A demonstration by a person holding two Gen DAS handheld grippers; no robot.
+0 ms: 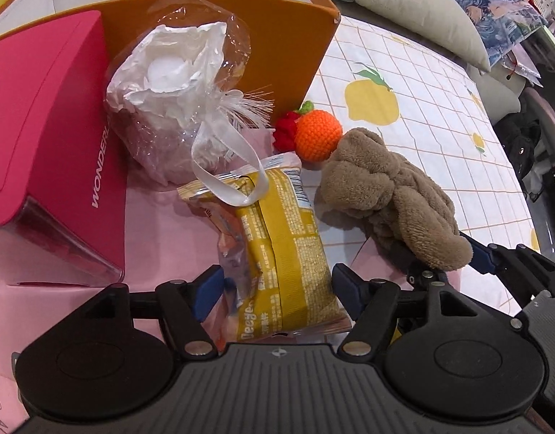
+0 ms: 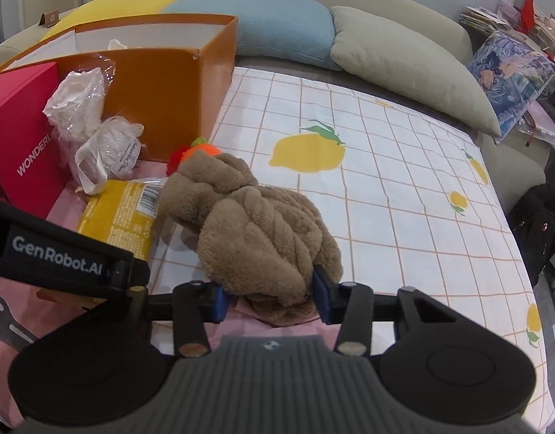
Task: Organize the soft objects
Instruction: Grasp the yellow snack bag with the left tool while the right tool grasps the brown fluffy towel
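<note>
My left gripper is spread wide at lower centre; my right gripper, lower centre, pinches something soft.

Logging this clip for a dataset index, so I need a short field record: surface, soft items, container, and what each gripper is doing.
surface: white grid cloth with lemon print
soft item: brown plush knotted towel
other soft item: orange crocheted ball
packet: yellow snack packet
container: orange open box
left gripper: open, straddling the packet
right gripper: pads pressing the towel's near end

Two close, downward wrist views
</note>
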